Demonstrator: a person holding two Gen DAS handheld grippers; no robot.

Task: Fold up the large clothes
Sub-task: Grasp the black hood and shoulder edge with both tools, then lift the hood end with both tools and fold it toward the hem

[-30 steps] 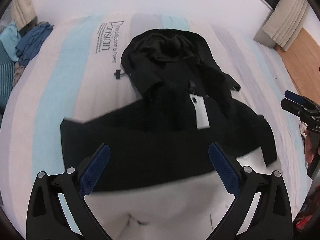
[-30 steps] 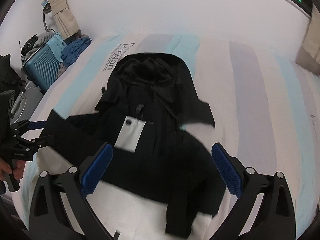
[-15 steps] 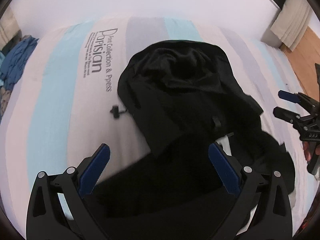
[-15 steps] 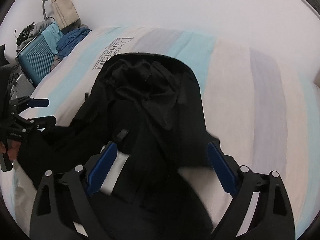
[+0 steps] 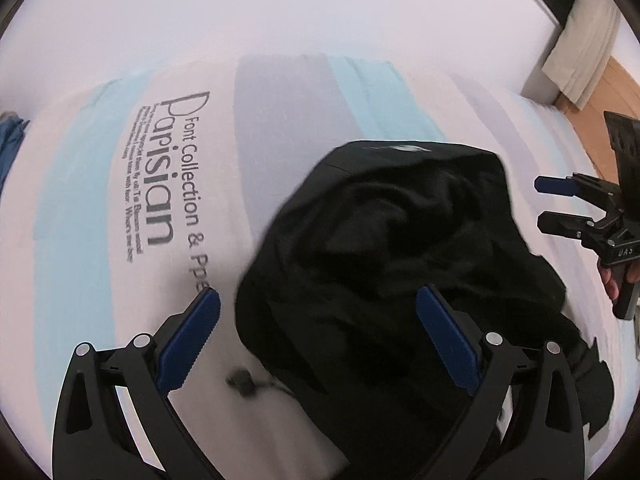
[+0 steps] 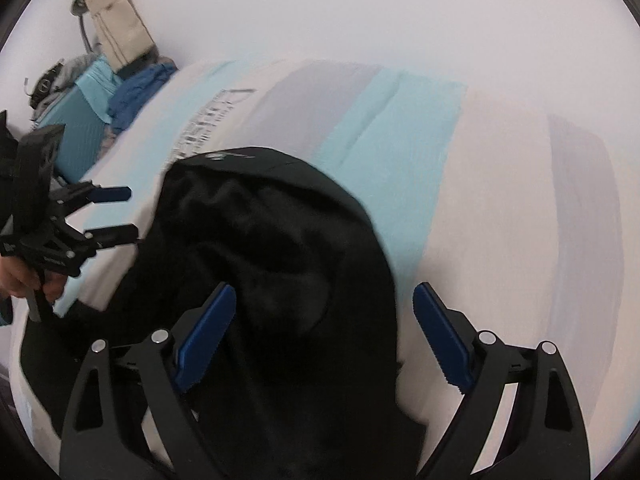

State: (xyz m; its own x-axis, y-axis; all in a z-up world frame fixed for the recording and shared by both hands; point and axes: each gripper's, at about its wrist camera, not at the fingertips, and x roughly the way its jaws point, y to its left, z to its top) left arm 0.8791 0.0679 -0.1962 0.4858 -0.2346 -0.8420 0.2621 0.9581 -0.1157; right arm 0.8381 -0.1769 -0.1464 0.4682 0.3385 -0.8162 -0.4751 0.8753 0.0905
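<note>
- Black jacket (image 5: pixel 400 264): heaped on the striped bed (image 5: pixel 80 240), hood end uppermost.
- Left gripper (image 5: pixel 318 326): released, jaws wide, nothing pinched; above the jacket's left edge.
- Right gripper (image 6: pixel 324 316): released, jaws spread apart, empty; above the jacket's right edge.
- Drawcord toggle (image 5: pixel 240 382): on the sheet beside the jacket.

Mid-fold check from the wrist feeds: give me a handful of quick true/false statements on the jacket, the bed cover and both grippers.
1. The black jacket lies on a striped bed cover. True.
2. The left gripper is clamped on the jacket. False: it is open, gripping nothing.
3. The right gripper holds a sleeve. False: its pads are apart, pinching nothing.
4. The bed cover bears printed lettering. True.
5. The jacket is red. False: black.
</note>
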